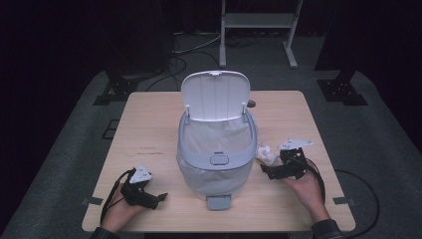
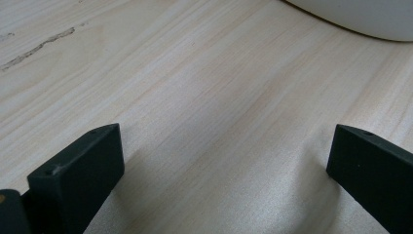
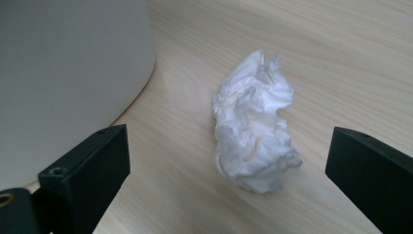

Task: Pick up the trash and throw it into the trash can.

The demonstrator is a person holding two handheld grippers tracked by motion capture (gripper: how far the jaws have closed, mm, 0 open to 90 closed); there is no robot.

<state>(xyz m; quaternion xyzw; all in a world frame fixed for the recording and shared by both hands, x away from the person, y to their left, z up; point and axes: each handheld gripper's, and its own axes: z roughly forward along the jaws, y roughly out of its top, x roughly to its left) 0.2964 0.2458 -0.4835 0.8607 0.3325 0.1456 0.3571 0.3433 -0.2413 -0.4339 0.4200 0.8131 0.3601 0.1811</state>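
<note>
Lying on the wooden table (image 1: 149,119), a crumpled white tissue (image 3: 254,127) sits just ahead of the right gripper (image 1: 271,169), a little beyond the tips of its two black jaws and roughly centred on the gap between them. Those jaws are spread wide, one at each lower corner of the right gripper view, and they grasp nothing; bare wood shows between each jaw and the tissue, so the paper is untouched. To the left of that gripper, in its own view, rises the pale curved wall of the pedal bin (image 3: 68,73), standing near the tissue but apart from it.

From the high view, the tissue (image 1: 266,154) rests on the table between the right gripper and the bin (image 1: 217,164), close beside the bin's right flank. The bin's lid (image 1: 215,94) is tipped up and back, and a thin plastic liner (image 1: 219,134) shows inside the open rim. A grey foot pedal (image 1: 219,201) juts from the bin's base toward the person.

The left gripper (image 1: 158,199) is held low over the table on the other side of the bin, well apart from the tissue. Its jaws are likewise spread wide with only bare wood grain between them, and the bin's white edge (image 2: 370,19) curves ahead of it to the right
</note>
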